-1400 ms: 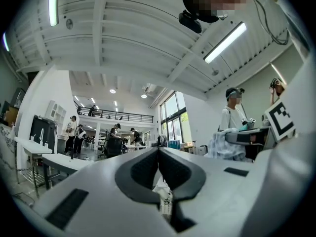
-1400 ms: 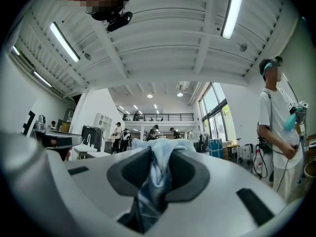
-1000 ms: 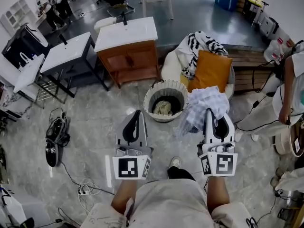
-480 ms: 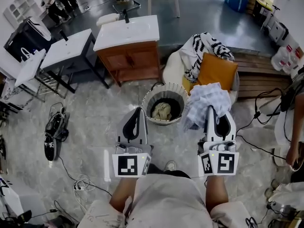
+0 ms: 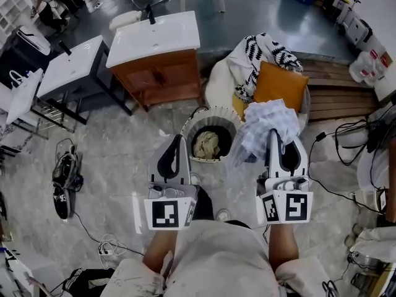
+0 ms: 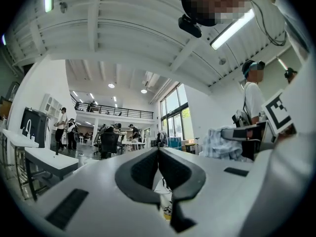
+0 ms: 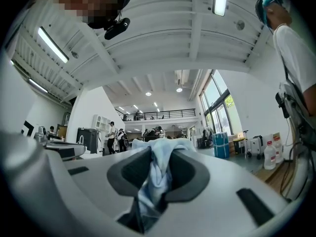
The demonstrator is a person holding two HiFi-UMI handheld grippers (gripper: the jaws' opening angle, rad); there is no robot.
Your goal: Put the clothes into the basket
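A round white basket (image 5: 214, 117) stands on the floor ahead of me, with a beige garment (image 5: 207, 145) lying inside. My right gripper (image 5: 272, 133) is shut on a pale blue-and-white checked cloth (image 5: 267, 127) that bunches over its tip, just right of the basket; the cloth (image 7: 157, 174) shows pinched between the jaws in the right gripper view. My left gripper (image 5: 179, 139) is shut with nothing in it, its tip over the basket's near left rim. In the left gripper view the jaws (image 6: 158, 154) meet at the tip.
Behind the basket lies a white beanbag (image 5: 220, 82) with an orange cushion (image 5: 277, 85) and a black-and-white patterned cloth (image 5: 266, 52). A wooden sink cabinet (image 5: 159, 73) stands at the back left, cables (image 5: 337, 135) run along the right, and black shoes (image 5: 64, 179) lie at the left.
I have walked forward with both grippers: the basket, once well ahead of the tips, now lies right at them. The checked cloth stays gripped in the right gripper.
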